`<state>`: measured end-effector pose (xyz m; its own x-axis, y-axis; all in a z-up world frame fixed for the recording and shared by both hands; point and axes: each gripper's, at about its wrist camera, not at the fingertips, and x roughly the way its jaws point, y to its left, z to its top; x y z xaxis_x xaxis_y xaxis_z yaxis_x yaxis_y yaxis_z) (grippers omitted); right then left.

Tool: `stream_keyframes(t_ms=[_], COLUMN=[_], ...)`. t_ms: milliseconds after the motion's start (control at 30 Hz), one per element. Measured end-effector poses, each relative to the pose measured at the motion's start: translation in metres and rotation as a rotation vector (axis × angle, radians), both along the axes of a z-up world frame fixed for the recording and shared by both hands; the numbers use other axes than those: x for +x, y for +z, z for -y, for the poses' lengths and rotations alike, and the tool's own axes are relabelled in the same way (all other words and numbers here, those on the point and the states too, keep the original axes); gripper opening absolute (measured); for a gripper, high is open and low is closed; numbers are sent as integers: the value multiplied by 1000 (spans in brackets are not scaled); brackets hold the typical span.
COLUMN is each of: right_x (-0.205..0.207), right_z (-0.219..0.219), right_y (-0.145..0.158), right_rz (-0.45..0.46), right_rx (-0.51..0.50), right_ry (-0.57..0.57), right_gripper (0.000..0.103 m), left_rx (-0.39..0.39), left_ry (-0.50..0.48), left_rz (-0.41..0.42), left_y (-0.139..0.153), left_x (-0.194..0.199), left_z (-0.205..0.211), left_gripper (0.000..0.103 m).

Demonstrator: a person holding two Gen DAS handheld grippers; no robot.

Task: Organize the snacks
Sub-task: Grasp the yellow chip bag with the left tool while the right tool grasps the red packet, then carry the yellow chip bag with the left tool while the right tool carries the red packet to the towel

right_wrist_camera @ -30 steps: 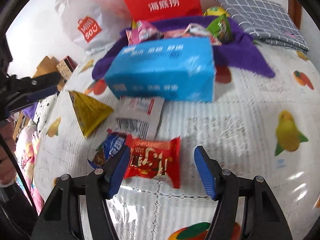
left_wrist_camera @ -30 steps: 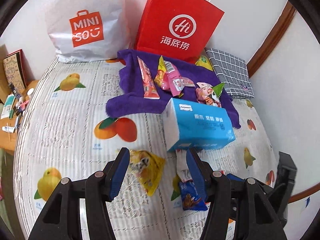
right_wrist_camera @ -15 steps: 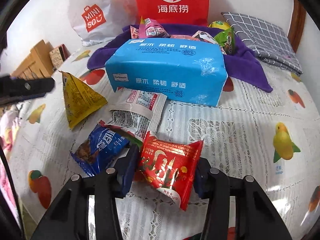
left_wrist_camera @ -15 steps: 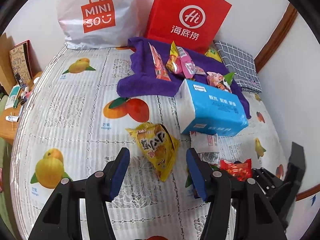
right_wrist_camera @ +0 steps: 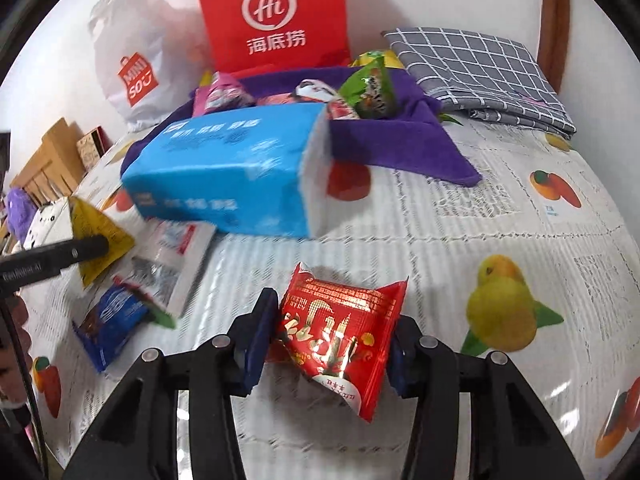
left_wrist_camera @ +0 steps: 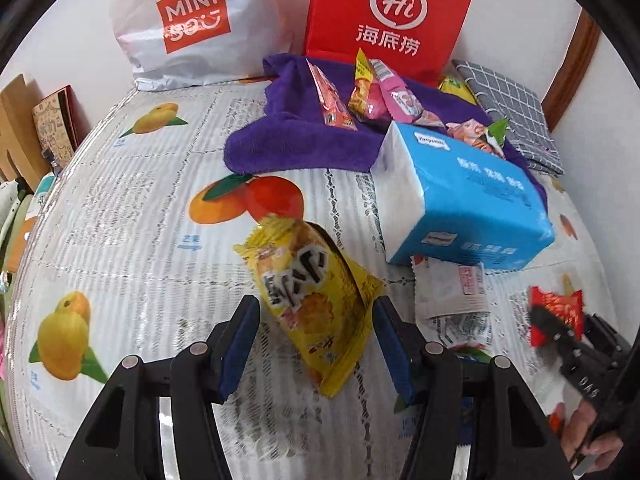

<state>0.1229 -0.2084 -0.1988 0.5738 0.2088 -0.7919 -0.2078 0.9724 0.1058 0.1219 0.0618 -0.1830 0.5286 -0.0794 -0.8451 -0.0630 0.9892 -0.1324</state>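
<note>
- Red snack packet point(right_wrist_camera: 340, 332) clamped in right gripper point(right_wrist_camera: 328, 340), jaws pinching its sides, likely bound for purple towel point(right_wrist_camera: 400, 140) at 12 o'clock.
- Left gripper point(left_wrist_camera: 316, 344) half open, straddling yellow packet point(left_wrist_camera: 316, 300); not pressing it, lined up to grab.

Blue tissue pack point(right_wrist_camera: 236, 176) ahead; bare cloth point(right_wrist_camera: 460, 240) rightward

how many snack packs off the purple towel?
4: yellow pack inside the open left claw, red pack gripped by the right claw, white pack by the tissue pack, blue pack beside it. More may hide underneath.
</note>
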Motion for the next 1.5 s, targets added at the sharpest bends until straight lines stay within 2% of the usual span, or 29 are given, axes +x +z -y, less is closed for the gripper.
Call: stream_keyframes(t_ms=[133,367,767,1000,1167,1367,1500], right_x=[10,15,15,15,15,15,15], right_z=[3,6,2,7,15,11,16], right_y=[-2,-3,-4,-4,-4,-5,-4], right_rz=[14,10,11,8,6,10,7], right_rx=[-22,11,-6,44,95,65,97], right_ry=[-8,11,22,21,12,5,-1], right_gripper=[48,49,53,53,50,49,47], left_rx=[50,113,95,114,75,59,42], left_ry=[14,10,9,4,9,23,34], left_rz=[43,93,94,89,99,104,108], left_y=[-4,-7,-9,-9,-9,-9,-7], left_x=[1,1,0,1,0,0,0], left_z=[7,13,12,14,11,7,3], left_gripper=[54,54,54,55,55,50,47])
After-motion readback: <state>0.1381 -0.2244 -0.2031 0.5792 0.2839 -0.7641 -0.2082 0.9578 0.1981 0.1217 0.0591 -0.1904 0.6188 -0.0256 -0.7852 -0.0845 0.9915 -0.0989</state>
